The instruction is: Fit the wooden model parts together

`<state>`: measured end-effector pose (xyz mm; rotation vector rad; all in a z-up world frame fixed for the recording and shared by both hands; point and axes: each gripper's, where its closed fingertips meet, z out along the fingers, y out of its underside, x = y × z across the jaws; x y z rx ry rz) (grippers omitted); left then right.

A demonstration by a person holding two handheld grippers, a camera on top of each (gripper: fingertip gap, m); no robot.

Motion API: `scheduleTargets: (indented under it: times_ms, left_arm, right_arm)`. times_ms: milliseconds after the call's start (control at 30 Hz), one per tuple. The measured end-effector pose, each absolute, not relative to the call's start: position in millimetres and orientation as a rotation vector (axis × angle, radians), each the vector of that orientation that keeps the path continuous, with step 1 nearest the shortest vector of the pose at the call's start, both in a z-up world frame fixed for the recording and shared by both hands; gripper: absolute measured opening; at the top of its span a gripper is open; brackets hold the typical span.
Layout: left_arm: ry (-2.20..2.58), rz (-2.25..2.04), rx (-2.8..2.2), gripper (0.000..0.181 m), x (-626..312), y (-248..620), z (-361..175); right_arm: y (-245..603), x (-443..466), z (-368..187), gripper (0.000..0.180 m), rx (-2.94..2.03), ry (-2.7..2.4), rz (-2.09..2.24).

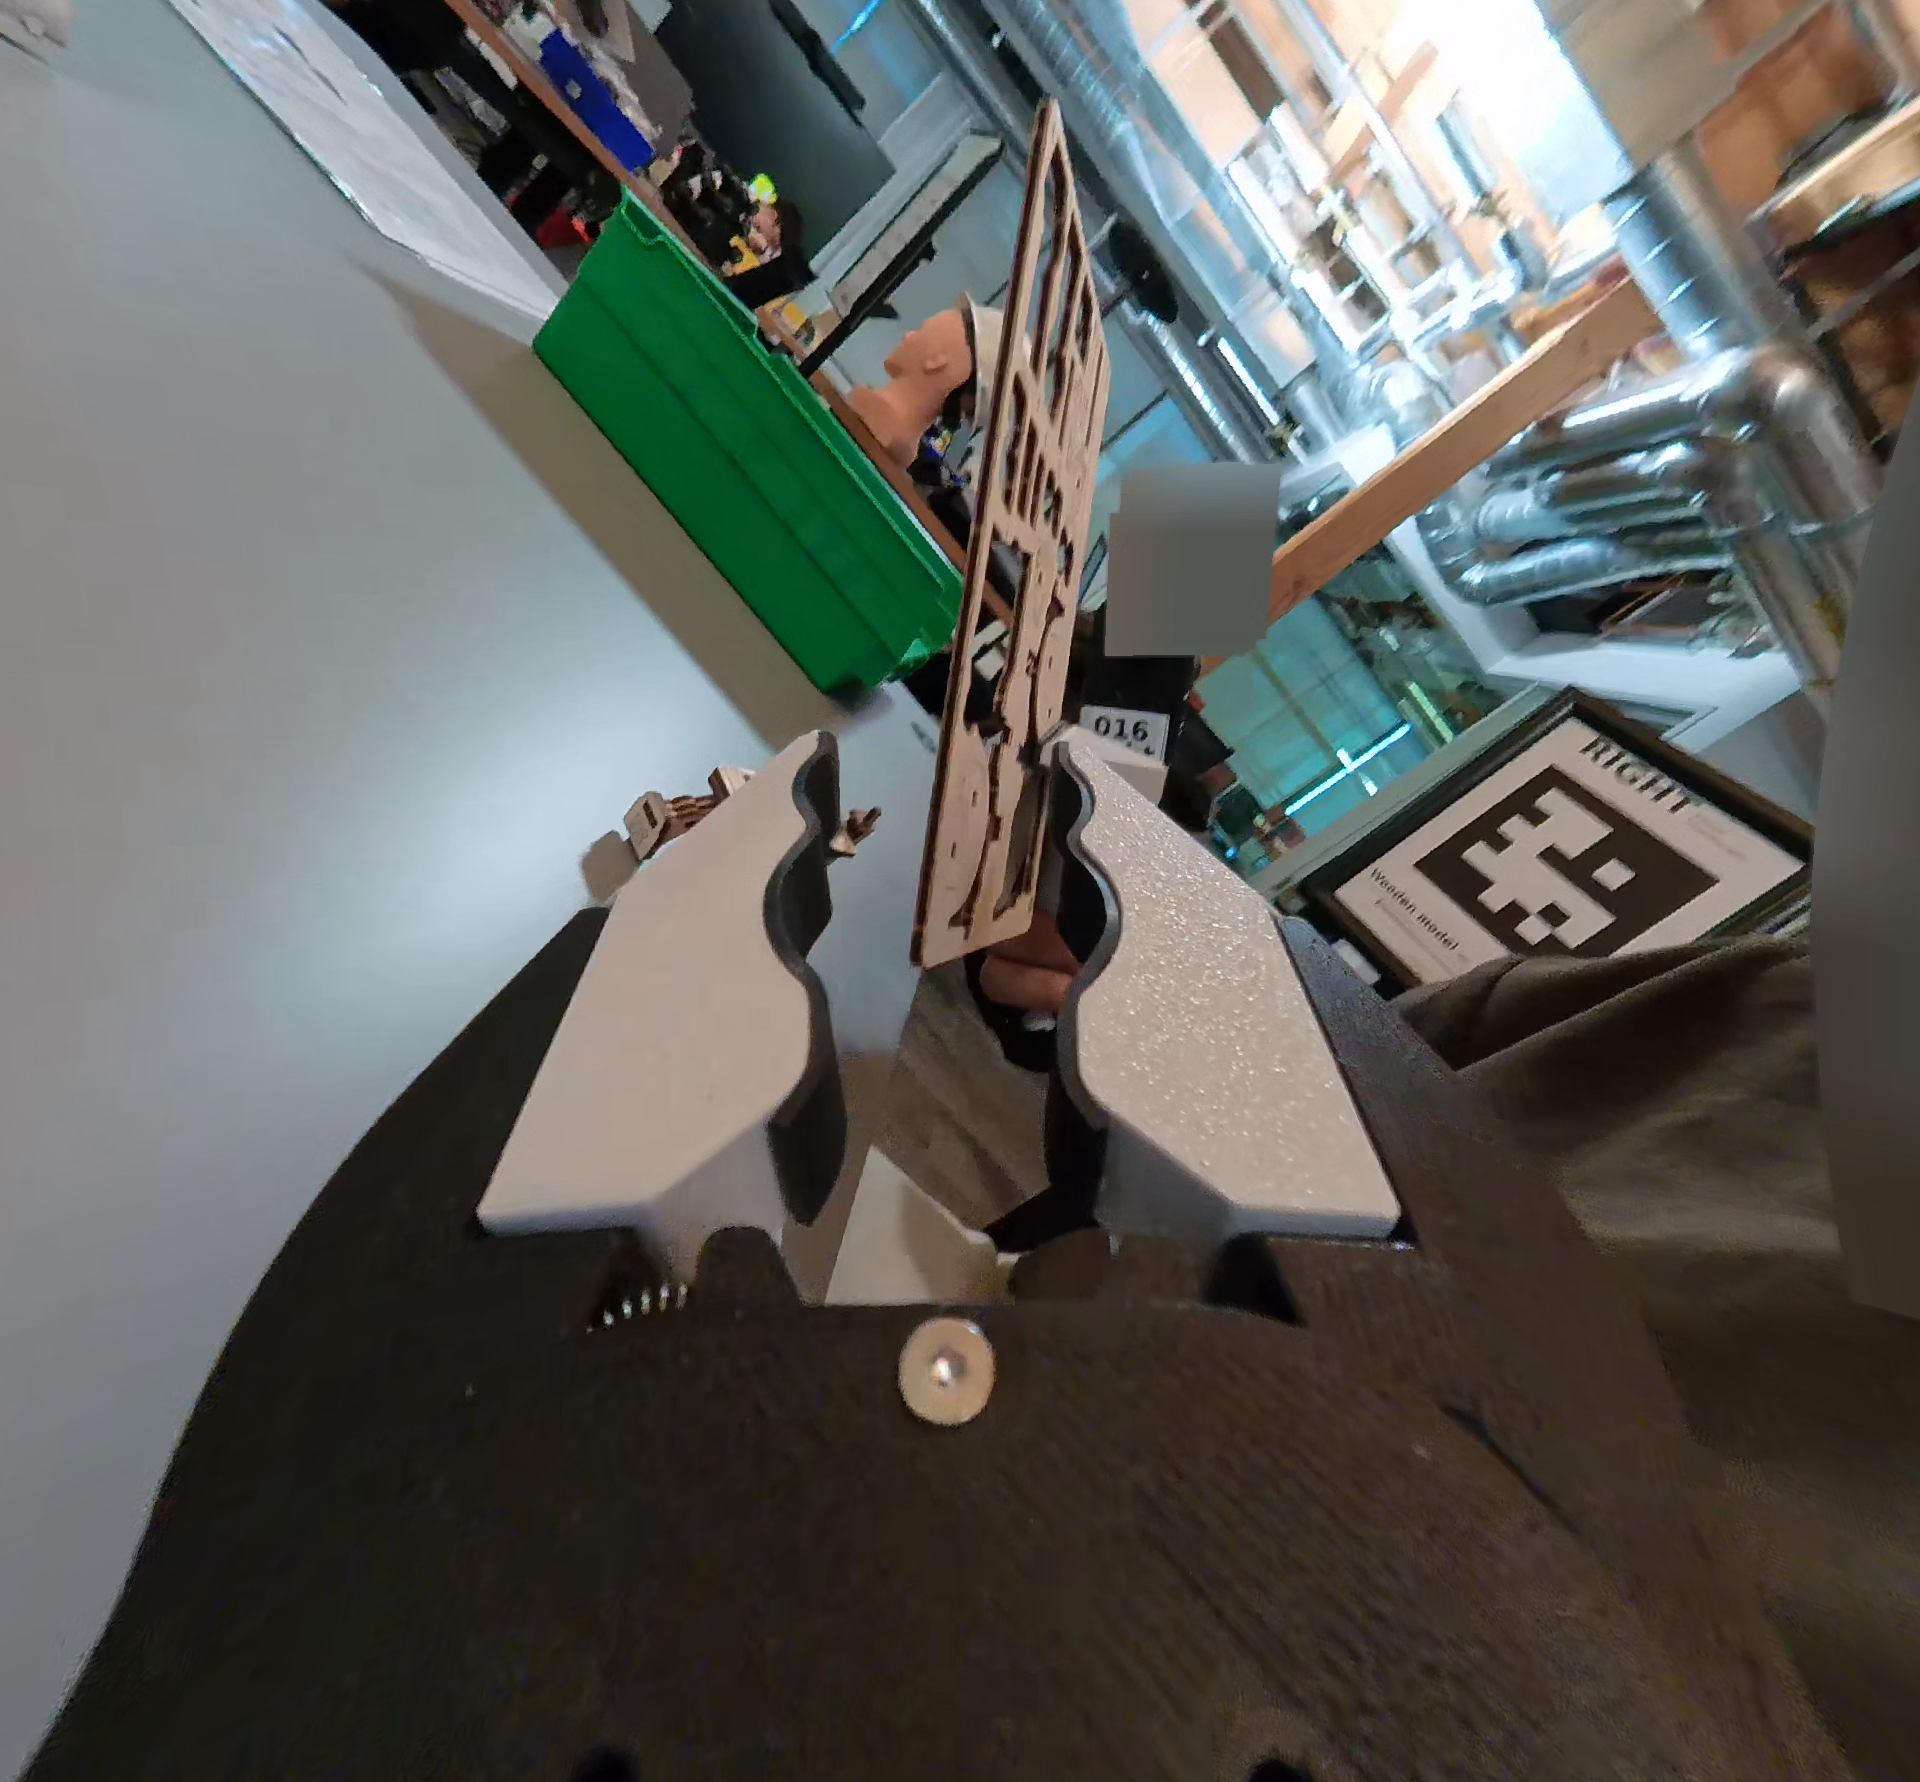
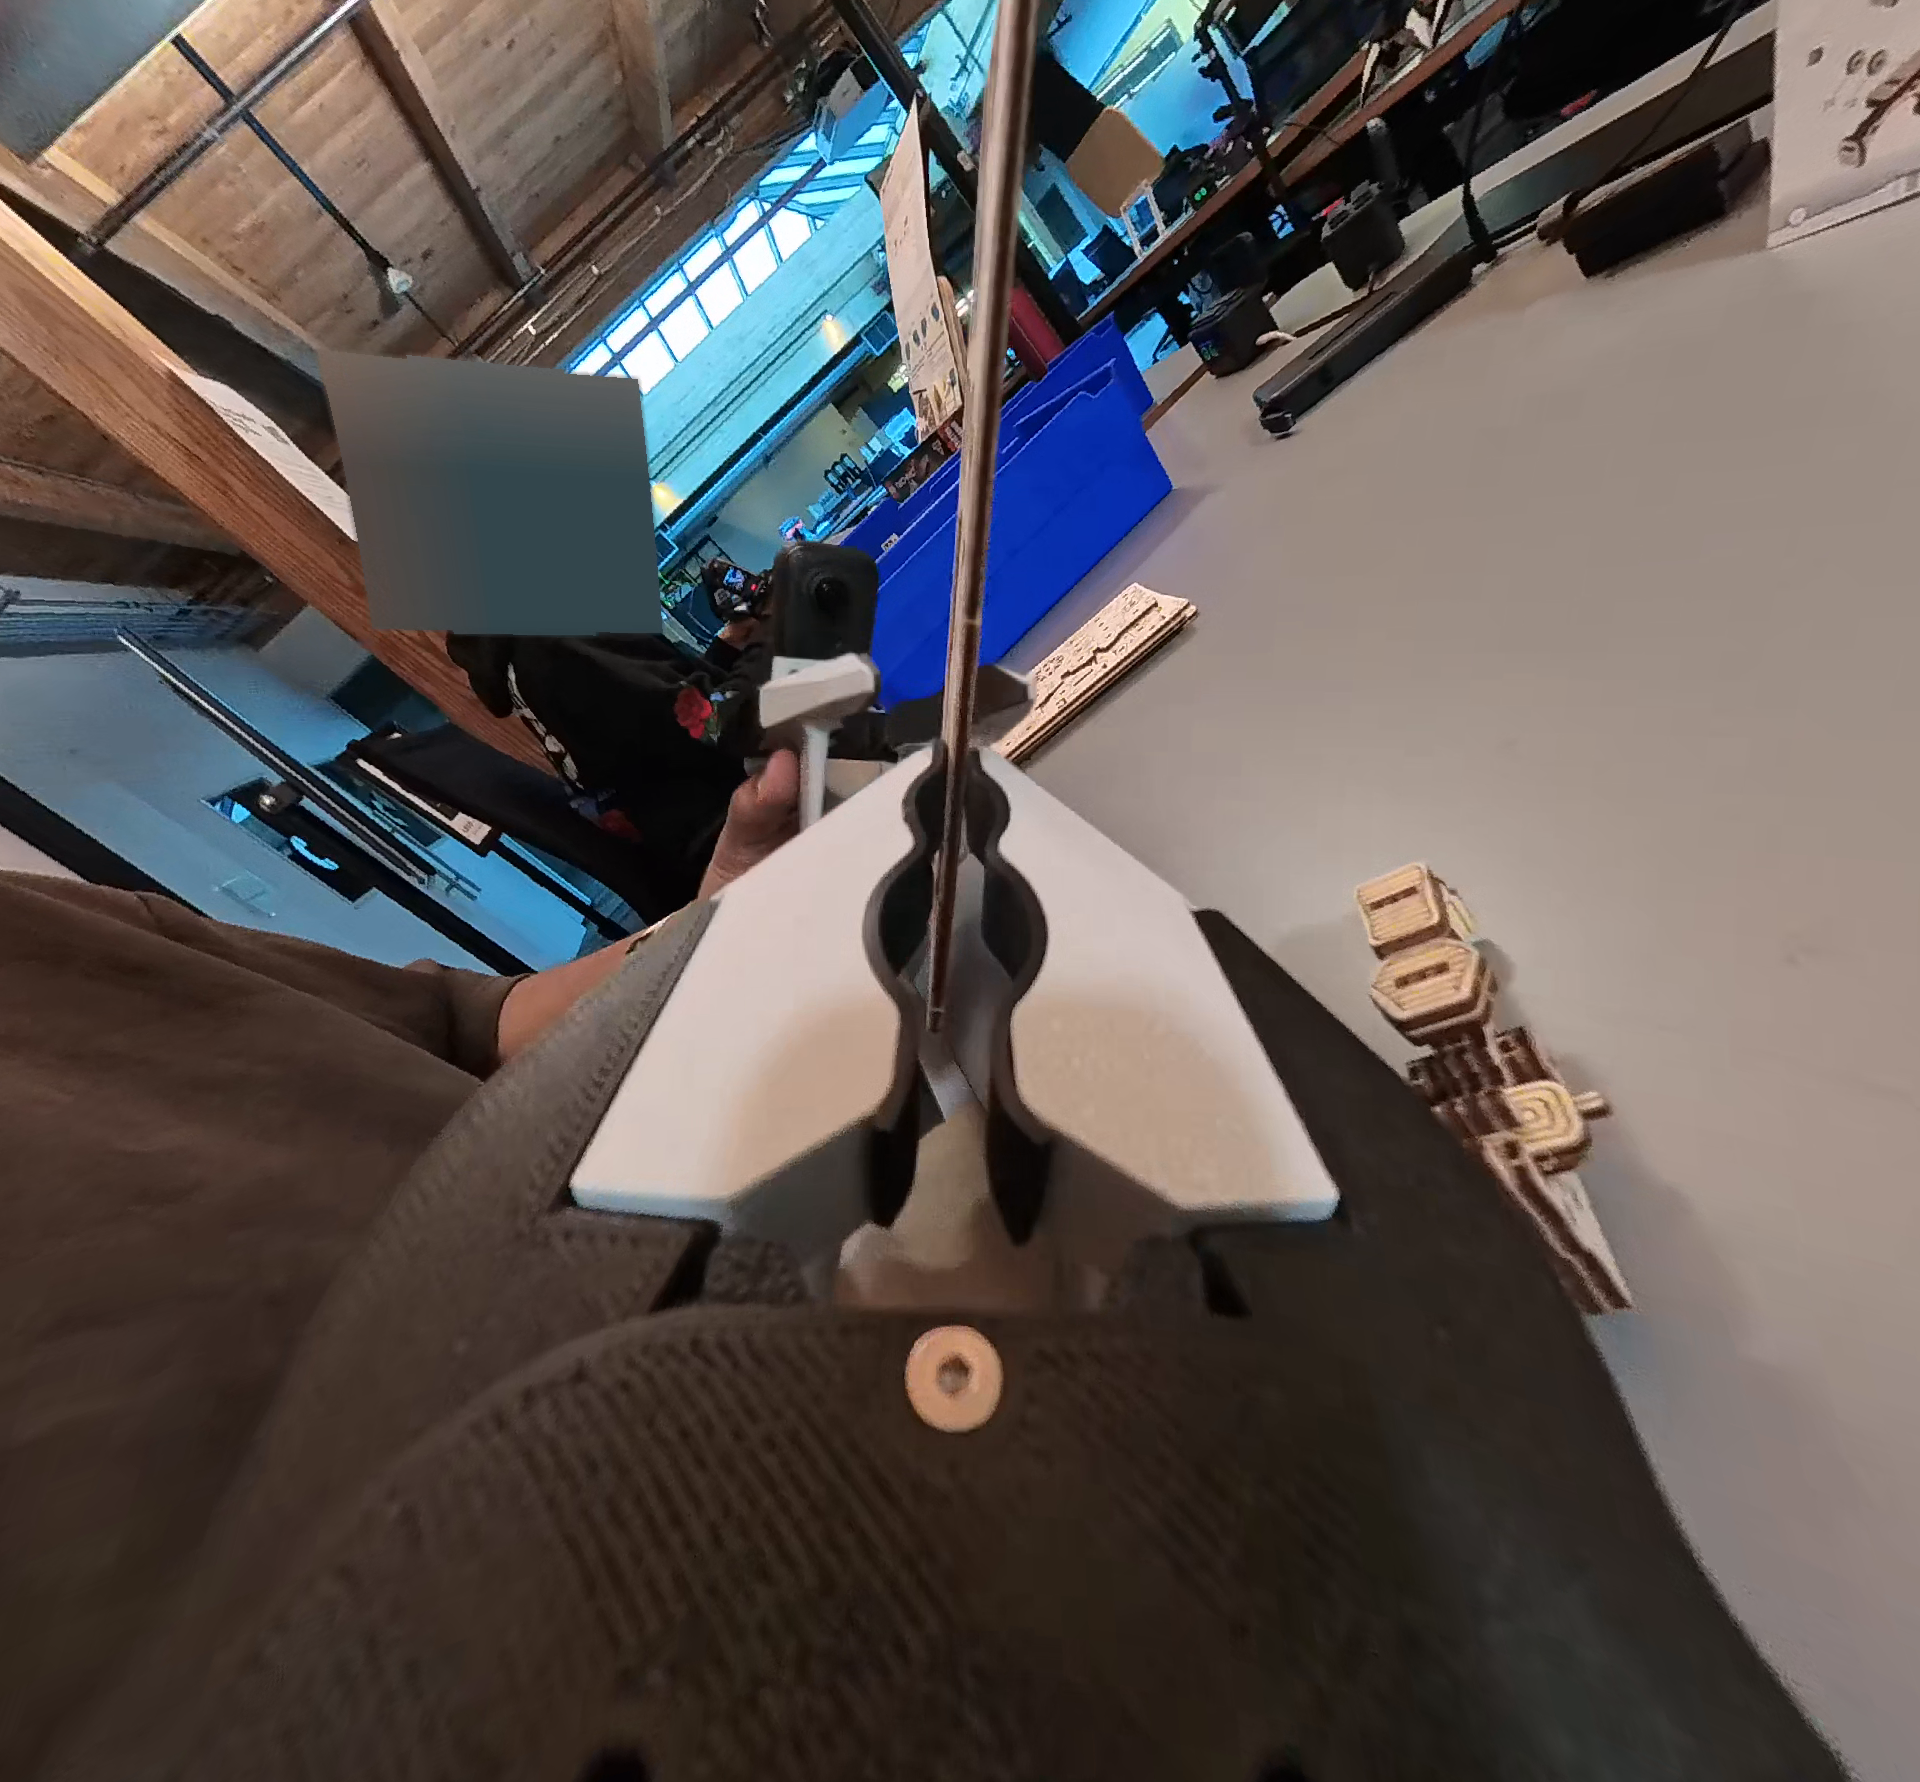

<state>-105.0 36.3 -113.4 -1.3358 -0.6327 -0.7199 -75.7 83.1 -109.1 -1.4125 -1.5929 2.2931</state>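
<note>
Right gripper (image 2: 951,776) clamps my thin laser-cut wooden parts sheet (image 2: 982,361) edge-on; left gripper (image 1: 940,776) gapes wide beside it, near a black-and-white printed marker card (image 1: 1558,865).

A green plastic bin (image 1: 748,475) sits at the far edge of the grey bench (image 1: 260,589). Beyond it stands a tan mannequin head (image 1: 930,382). A framed black-and-white marker card (image 1: 1558,859) leans at the right. In the right wrist view, blue bins (image 2: 1039,496) and a black power strip (image 2: 1361,340) rest on the bench. Silver ducts (image 1: 1039,49) run overhead.
</note>
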Motion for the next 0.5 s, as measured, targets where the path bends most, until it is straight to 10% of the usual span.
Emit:
scheduleTargets:
  times_ms: [500]
  left_arm:
    - [-0.580, -0.662, -1.442, 0.012, -100.3, 37.1, -124.1]
  right_arm:
    - [95.1, -77.0, -102.2, 0.001, -1.413, -1.512, 2.321]
